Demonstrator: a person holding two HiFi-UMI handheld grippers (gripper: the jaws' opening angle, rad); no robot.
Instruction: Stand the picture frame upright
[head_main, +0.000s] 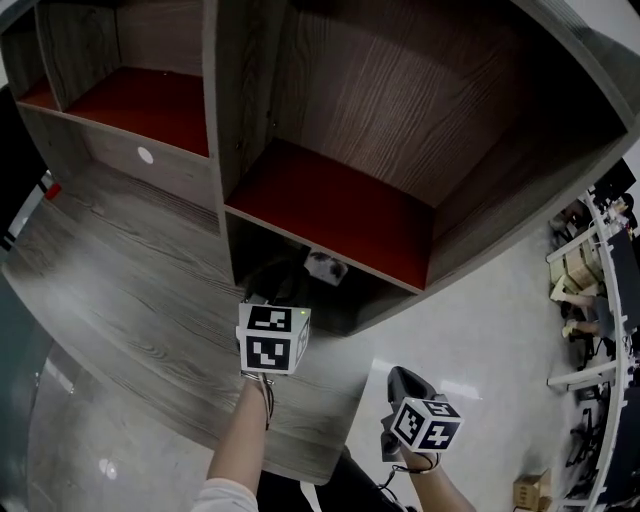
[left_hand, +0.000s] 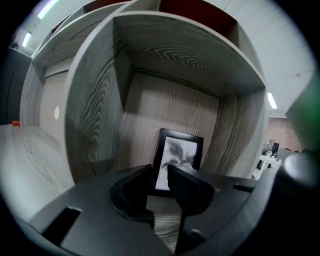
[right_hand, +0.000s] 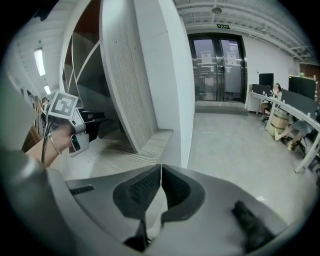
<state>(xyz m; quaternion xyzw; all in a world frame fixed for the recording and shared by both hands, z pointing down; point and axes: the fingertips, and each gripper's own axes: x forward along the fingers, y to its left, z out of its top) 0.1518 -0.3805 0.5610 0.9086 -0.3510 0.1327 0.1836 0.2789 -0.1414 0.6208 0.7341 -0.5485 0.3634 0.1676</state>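
The black picture frame (left_hand: 178, 154) holds a grey print and stands upright on the floor of the low cubby, leaning near the back wall. In the head view the picture frame (head_main: 326, 266) shows only as a pale patch in the dark cubby. My left gripper (left_hand: 160, 176) points into that cubby, its jaws apart with only bare shelf floor showing in the gap. The frame stands just beyond the tips, untouched. My right gripper (right_hand: 160, 172) hangs back over the white floor, jaws together and empty. It also shows low in the head view as the right gripper (head_main: 405, 385).
The wood-grain shelf unit (head_main: 330, 120) has red shelf boards (head_main: 330, 210) above the cubby. A grey wooden platform (head_main: 130, 290) runs out to the left. Desks and chairs (head_main: 590, 290) stand at the far right. Glass doors (right_hand: 217, 67) lie across the white floor.
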